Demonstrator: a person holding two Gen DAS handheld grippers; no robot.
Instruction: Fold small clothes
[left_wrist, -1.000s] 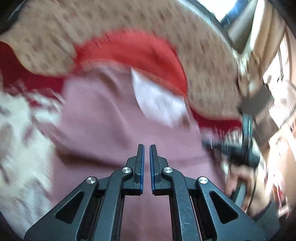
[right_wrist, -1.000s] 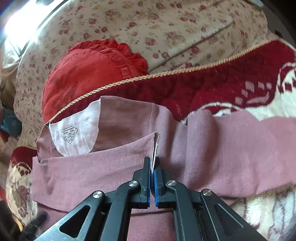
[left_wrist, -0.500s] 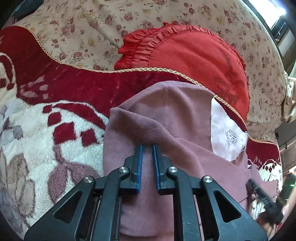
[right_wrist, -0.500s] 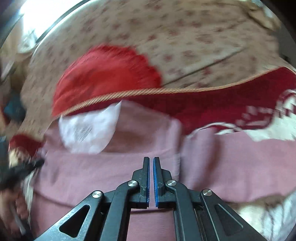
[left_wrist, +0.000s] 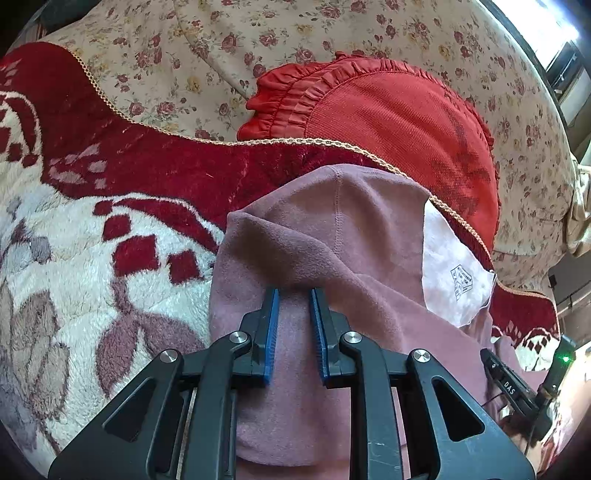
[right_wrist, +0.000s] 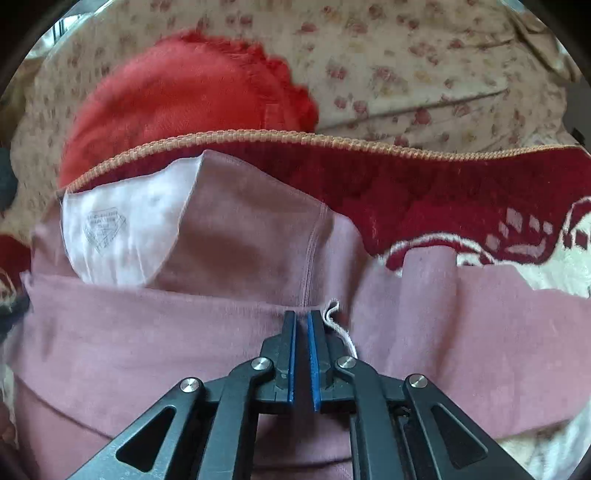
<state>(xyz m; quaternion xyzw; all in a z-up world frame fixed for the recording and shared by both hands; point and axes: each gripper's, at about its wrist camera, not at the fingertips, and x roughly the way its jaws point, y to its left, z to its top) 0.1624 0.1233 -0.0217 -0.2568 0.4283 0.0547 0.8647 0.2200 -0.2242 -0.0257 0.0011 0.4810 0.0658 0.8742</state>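
A dusty-pink fleece garment (left_wrist: 332, 229) lies partly folded on a blanket, with its white printed inner lining (left_wrist: 454, 273) showing at one end. My left gripper (left_wrist: 293, 291) hovers over a soft fold at the garment's end. Its jaws are opening, and the cloth lies under the pads, not pinched. In the right wrist view the garment (right_wrist: 240, 229) stretches across, lining (right_wrist: 118, 229) at the left. My right gripper (right_wrist: 301, 314) sits at the folded edge by the centre seam, shut to a thin slit. A white thread (right_wrist: 338, 325) curls beside it.
The red-and-white plush blanket (left_wrist: 110, 177) with gold cord trim covers the seat. A red ruffled cushion (left_wrist: 388, 110) leans on the floral sofa back (left_wrist: 184, 55) just behind the garment. The other handheld gripper and a hand (left_wrist: 513, 391) show at the right edge.
The left gripper swung over to the garment's end and its jaws parted. The right gripper let go of the seam edge it was pinching and now sits at the fold.
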